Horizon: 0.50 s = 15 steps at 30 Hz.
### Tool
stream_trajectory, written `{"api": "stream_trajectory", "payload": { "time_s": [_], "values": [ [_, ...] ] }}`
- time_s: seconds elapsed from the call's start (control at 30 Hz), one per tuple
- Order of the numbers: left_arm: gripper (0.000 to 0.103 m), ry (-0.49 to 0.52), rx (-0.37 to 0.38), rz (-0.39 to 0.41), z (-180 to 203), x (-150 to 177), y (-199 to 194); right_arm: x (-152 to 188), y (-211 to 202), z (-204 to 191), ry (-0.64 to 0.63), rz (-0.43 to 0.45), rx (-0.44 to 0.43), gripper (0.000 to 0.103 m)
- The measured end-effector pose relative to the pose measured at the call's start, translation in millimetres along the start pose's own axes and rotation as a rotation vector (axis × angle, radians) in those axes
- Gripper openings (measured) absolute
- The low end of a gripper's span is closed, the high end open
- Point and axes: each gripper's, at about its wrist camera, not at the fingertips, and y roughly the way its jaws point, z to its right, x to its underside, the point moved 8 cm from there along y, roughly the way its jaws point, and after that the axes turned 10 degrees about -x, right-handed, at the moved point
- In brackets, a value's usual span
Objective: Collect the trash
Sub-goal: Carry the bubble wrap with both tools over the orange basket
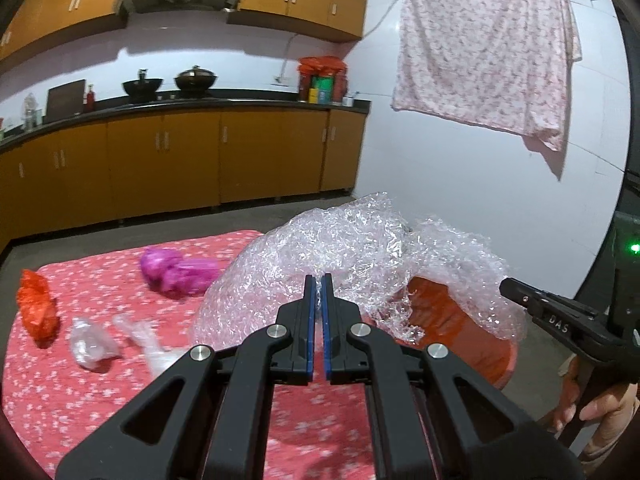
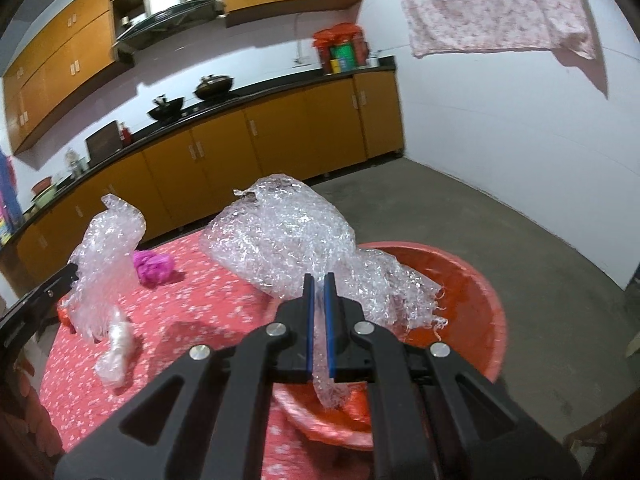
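A large crumpled sheet of clear bubble wrap (image 1: 352, 264) hangs stretched between both grippers, above the edge of a red plastic basin (image 1: 456, 320). My left gripper (image 1: 319, 284) is shut on one edge of the wrap. My right gripper (image 2: 319, 284) is shut on another part of the bubble wrap (image 2: 288, 240), with a strip trailing down between its blue pads over the red basin (image 2: 472, 280). The right gripper (image 1: 510, 286) shows at the right of the left wrist view, held by a hand (image 1: 592, 404). The left gripper (image 2: 70, 274) shows at the left of the right wrist view, shut on the wrap's far end.
On the red flowered tablecloth (image 1: 100, 380) lie a magenta plastic bag (image 1: 176, 270), an orange-red bag (image 1: 38, 304) and clear plastic scraps (image 1: 92, 344). Beyond are the concrete floor (image 2: 500, 208), brown kitchen cabinets (image 1: 192, 160) and a hanging pink cloth (image 1: 484, 44).
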Motion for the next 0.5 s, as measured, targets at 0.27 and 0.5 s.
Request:
{"api": "stream_trajectory", "payload": {
  "time_s": [0.27,0.5],
  "values": [
    [0.003,0.036,0.08,-0.014,52.3,1.7,13.8,-2.5,-9.2,40.2,0.038,0.015,0.069,0.006],
    [0.003,0.06,0.134,-0.039,90.6,4.7,27.7,-1.4,-9.1,66.9,0.066,0.018,0.109,0.006]
  ]
}}
